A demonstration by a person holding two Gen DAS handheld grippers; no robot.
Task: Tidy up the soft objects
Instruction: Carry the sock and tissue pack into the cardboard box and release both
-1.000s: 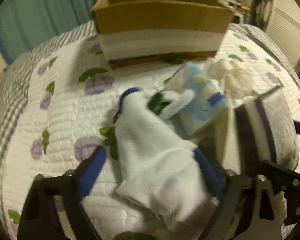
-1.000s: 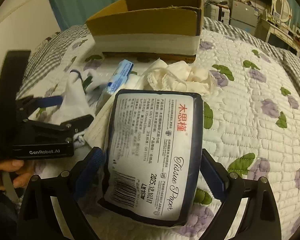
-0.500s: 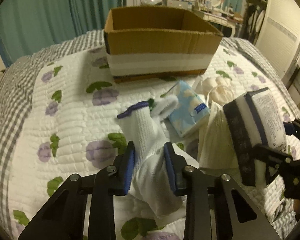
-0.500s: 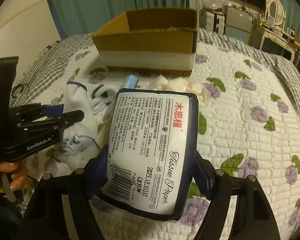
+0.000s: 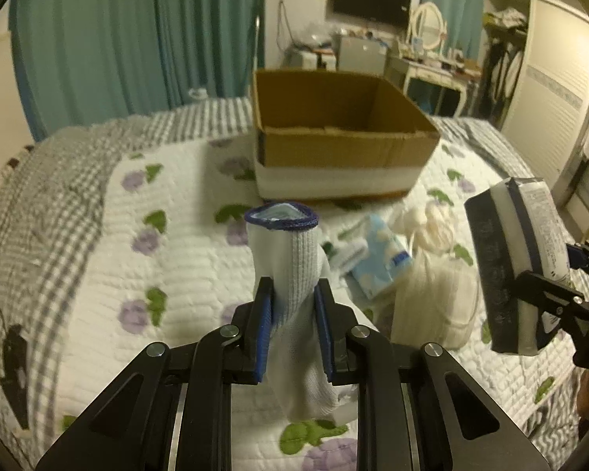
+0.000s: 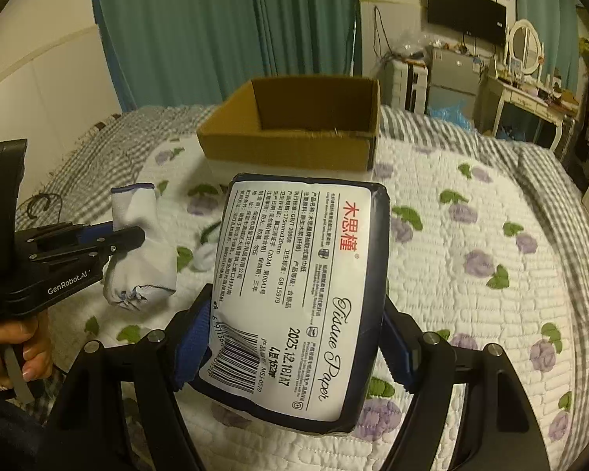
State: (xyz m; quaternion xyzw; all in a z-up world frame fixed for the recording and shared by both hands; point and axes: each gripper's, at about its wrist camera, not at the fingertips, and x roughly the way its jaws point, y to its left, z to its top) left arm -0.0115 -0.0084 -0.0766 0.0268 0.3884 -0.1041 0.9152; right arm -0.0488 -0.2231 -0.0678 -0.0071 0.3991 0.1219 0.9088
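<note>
Gripping a limp white sock (image 5: 292,274) at mid-length, the left gripper (image 5: 292,310) holds it short of the cardboard box (image 5: 345,145); beside it, the right gripper (image 6: 294,337) squeezes a light, yielding tissue pack (image 6: 298,294).

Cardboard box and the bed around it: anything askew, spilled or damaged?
Nothing damaged. The cardboard box sits upright and looks empty. Oddities are just unsorted clutter: a light blue tissue pack and cream fabric lie loose on the quilt. The left gripper holds a white sock, the right gripper a tissue paper pack.
</note>
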